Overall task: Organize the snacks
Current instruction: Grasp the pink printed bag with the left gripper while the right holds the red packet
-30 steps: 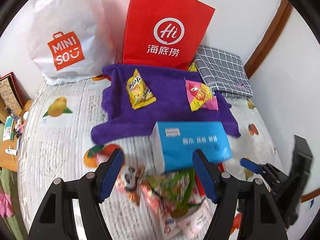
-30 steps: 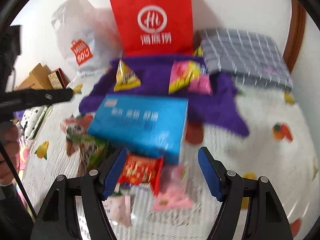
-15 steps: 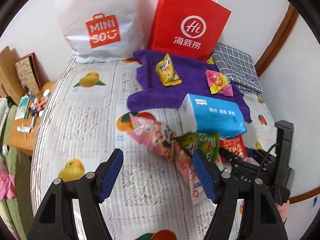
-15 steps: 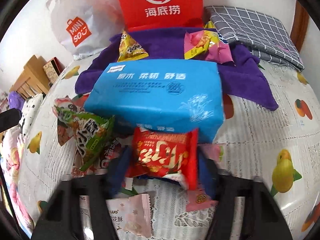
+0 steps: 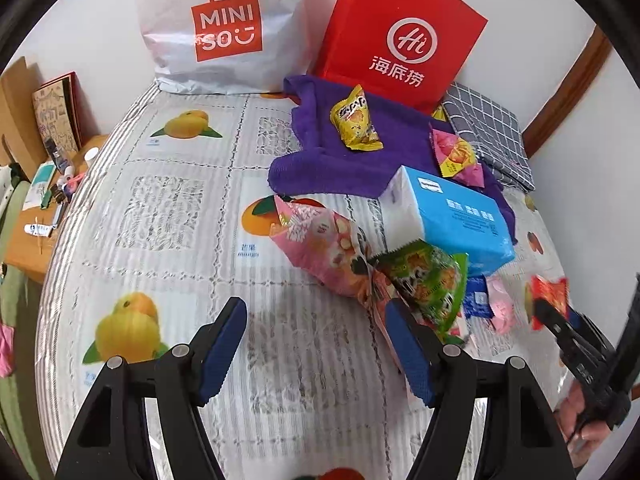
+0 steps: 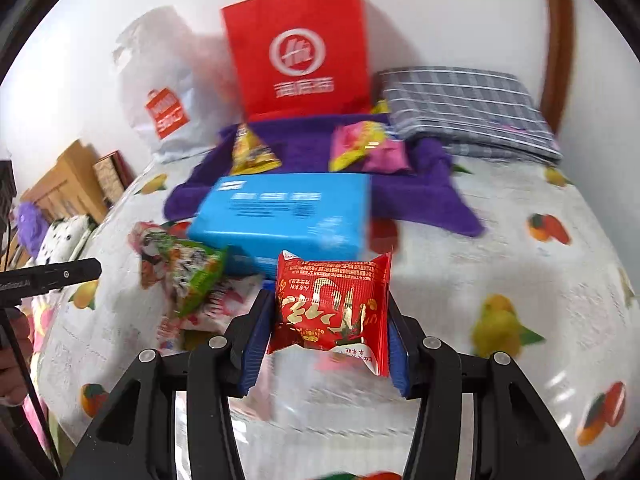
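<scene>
The right gripper [image 6: 326,320] now pinches the red snack packet [image 6: 332,308] between its blue pads, and the packet hangs clear of the fruit-print bedsheet [image 6: 520,280]; half a second ago the same packet still lay flat on the sheet against the front of the blue tissue pack [image 6: 284,212], with the jaws around it. In the left wrist view the packet [image 5: 548,300] shows at the far right, held up at the tip of the right gripper [image 5: 550,314], whereas before it sat tucked under the edge of the tissue pack [image 5: 448,220]. The left gripper [image 5: 316,344] is spread wide with nothing between its pads, hovering over bare bedsheet [image 5: 180,220], much as it did a second ago. The green snack bag [image 5: 428,280] and the pink snack bag [image 5: 320,244] still lie in a loose heap just beside the tissue pack. Farther back, the yellow packet [image 5: 354,120] and the pink-and-yellow packet [image 5: 454,154] rest on the purple towel [image 5: 320,160] as before, in front of the red paper bag [image 5: 400,36] and the white shopping bag [image 5: 224,28]. The grey checked cloth [image 5: 488,132] lies folded at the right by the wall.
</scene>
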Tool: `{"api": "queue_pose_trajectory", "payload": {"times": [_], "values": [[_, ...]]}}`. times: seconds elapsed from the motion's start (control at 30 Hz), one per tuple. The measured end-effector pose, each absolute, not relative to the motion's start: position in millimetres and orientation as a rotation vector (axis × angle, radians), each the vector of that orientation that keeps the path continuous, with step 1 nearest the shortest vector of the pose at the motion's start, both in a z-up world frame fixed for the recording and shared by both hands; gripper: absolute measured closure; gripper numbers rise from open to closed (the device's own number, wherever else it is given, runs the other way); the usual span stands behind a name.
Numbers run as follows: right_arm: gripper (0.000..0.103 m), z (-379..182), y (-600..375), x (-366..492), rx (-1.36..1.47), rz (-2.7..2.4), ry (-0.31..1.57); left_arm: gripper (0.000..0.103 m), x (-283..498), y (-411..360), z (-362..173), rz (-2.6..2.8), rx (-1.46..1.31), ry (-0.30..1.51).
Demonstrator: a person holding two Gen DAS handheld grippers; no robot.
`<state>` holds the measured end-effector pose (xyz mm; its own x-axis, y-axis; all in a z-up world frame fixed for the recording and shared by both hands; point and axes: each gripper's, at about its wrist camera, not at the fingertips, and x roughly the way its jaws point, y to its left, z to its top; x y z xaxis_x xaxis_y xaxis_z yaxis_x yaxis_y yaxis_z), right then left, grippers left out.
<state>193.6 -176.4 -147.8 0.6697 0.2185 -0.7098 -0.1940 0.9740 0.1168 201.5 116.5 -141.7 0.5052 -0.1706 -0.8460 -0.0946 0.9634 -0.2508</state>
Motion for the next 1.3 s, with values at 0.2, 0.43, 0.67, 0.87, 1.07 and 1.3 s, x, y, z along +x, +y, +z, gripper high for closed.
{"api": "queue_pose_trajectory", "payload": {"times": [0.2,0.43,0.67,0.87,1.07,1.3], "values": [[0.052,-153.7,-208.3,179.4,0.055,0.188,0.786,0.033,226.4,112.9,-153.3,-0.060,-0.319,1.045],[0.052,-165.3,-229.2,167.1,0.085,0.164,0.790,0.033,255.1,103.6,-174.7,-0.039,-0.291,1.086],[0.052,-173.7,-232.0,168.2,0.098,0.162,0.802,0.037,267.2,111.1,-186.5,-0.048,-0.361,1.073],[0.052,-179.0,-228.9,169.1,0.110,0.173,0.814,0.052,264.8,112.2,-183.4,-0.063,-0.335,1.057],[0.052,-172.4,-225.5,164.7,0.113,0.180,0.802,0.052,245.8,124.0,-167.3,-0.060,-0.352,1.025],[0.052,-150.1,-216.7,148.3,0.106,0.200,0.752,0.052,212.7,130.8,-141.8,-0.051,-0.350,0.979]]}}
